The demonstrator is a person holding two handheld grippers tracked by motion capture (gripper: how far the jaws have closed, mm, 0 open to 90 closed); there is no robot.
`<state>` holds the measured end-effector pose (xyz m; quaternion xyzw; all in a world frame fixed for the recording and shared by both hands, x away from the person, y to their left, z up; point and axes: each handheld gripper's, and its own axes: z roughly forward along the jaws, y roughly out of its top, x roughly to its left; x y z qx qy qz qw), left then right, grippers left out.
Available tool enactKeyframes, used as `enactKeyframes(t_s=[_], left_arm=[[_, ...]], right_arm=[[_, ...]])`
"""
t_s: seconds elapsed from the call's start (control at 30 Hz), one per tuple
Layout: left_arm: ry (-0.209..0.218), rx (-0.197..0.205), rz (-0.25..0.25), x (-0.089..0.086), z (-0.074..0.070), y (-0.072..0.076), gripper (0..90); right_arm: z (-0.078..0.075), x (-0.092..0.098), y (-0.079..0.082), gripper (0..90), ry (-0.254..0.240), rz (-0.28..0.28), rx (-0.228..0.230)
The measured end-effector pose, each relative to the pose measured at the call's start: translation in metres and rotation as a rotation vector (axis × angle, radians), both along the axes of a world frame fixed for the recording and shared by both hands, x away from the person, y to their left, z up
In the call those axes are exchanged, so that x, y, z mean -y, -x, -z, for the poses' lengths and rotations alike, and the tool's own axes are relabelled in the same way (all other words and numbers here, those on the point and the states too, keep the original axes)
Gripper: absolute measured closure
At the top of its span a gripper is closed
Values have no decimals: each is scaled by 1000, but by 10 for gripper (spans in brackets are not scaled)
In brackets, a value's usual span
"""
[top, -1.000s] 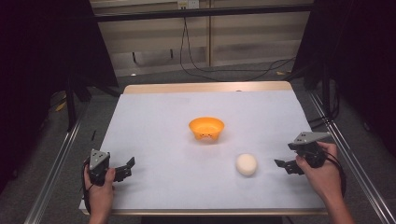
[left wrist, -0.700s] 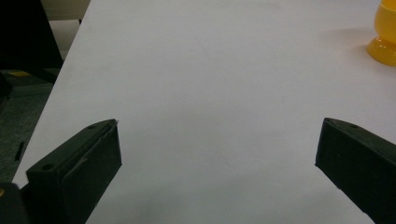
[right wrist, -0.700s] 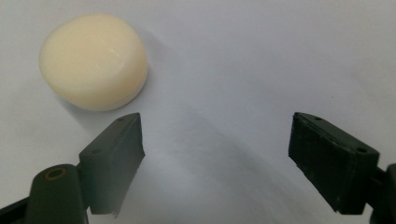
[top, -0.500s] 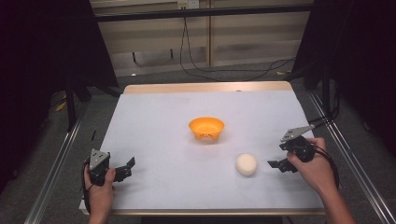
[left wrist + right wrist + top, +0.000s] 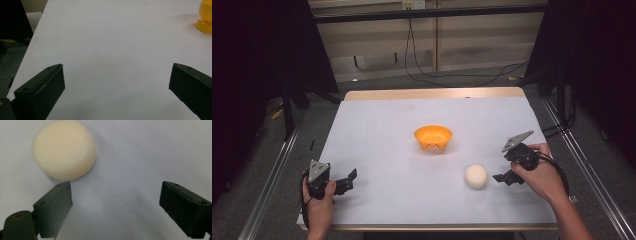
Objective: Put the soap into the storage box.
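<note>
A: Right gripper sat low at the right of the high view, jaws apart with nothing between them, just beside the pale cream round ball. Why there?

B: Judged as lining up a grab. In the right gripper view the ball lay at upper left, ahead of the left jaw and apart from it, so not yet centred. Ball rested on the white table sheet, lower right of the small orange plastic bowl at mid frame.

A: Left gripper?

B: Lower left of the high view, jaws wide, nothing held, parked clear of the work. Bowl at upper right of its own view.

A: Changes from the earlier frames?

B: Right hand had drifted leftward toward the ball, jaws just been opening, empty. Left hand, ball, bowl unmoved
</note>
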<state>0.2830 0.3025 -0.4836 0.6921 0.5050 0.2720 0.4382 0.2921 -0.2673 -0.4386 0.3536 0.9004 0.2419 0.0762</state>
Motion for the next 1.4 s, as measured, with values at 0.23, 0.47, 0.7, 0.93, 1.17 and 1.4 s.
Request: enactKeyframes(t_s=[0.23,0.47,0.7,0.93,1.17,1.4], left_arm=[[-6,5,4,0,0,0,0],[-18,5,12,1,0,1,0],[-23,3,16,1,0,1,0],[-20,6,17,1,0,1,0],[-19,11,17,1,0,1,0],[-17,11,20,1,0,1,0]], right_arm=[[-1,-9,-2,107,22,-45,-25],[0,-18,-4,105,33,-76,-39],[1,-29,-7,94,37,-92,-58],[2,-39,-8,84,27,-119,-70],[6,-50,-9,83,29,-153,-90],[9,-57,-11,87,35,-166,-100]])
